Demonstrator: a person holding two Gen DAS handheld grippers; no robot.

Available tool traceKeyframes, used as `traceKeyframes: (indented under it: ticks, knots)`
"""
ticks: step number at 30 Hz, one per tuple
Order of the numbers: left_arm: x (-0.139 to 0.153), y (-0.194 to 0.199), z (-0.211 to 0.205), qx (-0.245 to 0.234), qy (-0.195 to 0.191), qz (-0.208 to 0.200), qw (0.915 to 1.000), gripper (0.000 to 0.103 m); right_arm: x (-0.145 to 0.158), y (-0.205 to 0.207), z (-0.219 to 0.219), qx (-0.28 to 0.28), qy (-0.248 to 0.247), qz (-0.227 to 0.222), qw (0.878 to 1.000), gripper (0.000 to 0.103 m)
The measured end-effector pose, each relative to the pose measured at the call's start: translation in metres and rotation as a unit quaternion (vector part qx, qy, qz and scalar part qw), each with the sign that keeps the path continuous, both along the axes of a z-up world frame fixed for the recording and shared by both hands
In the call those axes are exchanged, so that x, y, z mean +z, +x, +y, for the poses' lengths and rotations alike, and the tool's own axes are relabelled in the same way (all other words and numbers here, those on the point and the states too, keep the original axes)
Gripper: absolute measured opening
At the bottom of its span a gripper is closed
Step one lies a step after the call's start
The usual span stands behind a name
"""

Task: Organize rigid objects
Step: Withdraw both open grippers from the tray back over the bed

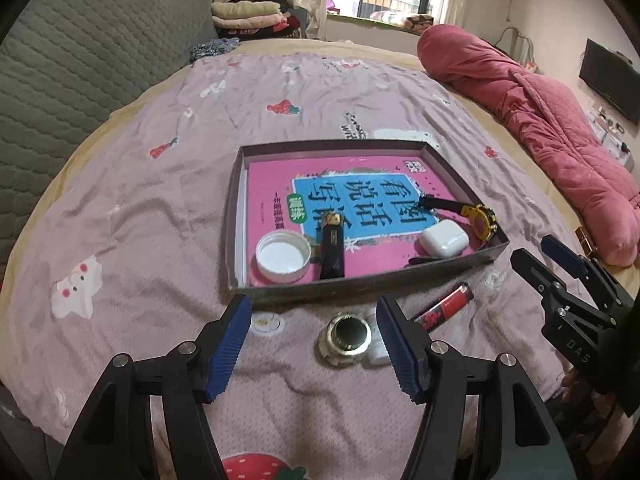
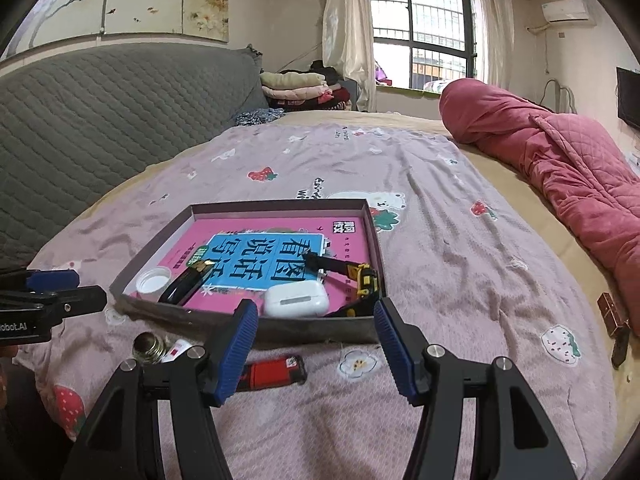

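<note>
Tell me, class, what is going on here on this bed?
A person holds two grippers over a bed and is tidying small items into a shallow box. A white cap, a dark tube, an earbud case and a yellow watch already lie inside. A small open bottle and a red lighter lie on the bedspread in front. The left gripper and right gripper are open and hold nothing.

left gripper (image 1: 316,344) jaws wide apart over a small glass jar (image 1: 347,339) on the bed (image 1: 140,200), red lighter (image 1: 442,307) beside it, shallow box (image 1: 236,216) behind
</note>
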State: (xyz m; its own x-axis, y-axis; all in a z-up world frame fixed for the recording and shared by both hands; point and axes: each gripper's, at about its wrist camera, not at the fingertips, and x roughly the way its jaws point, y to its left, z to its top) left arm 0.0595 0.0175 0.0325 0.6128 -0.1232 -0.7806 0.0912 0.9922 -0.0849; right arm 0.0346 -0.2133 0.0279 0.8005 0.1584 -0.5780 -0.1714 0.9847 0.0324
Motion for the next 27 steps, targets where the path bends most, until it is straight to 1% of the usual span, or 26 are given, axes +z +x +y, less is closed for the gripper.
traceKeyframes:
  ticks: [4, 8, 11, 18, 27]
  knots:
    - [-0.003, -0.008, 0.001, -0.003, 0.007, 0.001, 1.0, 0.067, 0.0, -0.009, 0.008, 0.009, -0.009, 0.005, 1.0, 0.06]
    - [-0.005, -0.015, -0.001, -0.01, 0.015, 0.003, 0.9998, 0.067, 0.0, -0.016, 0.015, 0.019, -0.007, 0.01, 1.0, 0.06]
    - [-0.005, -0.018, -0.001, -0.011, 0.009, 0.006, 0.9999, 0.067, -0.001, -0.02, 0.021, 0.029, -0.011, 0.013, 0.999, 0.06]
    - [0.001, -0.026, -0.003, -0.017, 0.008, 0.001, 0.9998, 0.067, -0.004, -0.03, 0.034, 0.044, -0.02, 0.025, 0.999, 0.06]
    - [0.004, -0.04, 0.002, -0.018, 0.015, 0.004, 0.9997, 0.067, -0.002, -0.043, 0.043, 0.053, -0.032, 0.022, 0.998, 0.06]
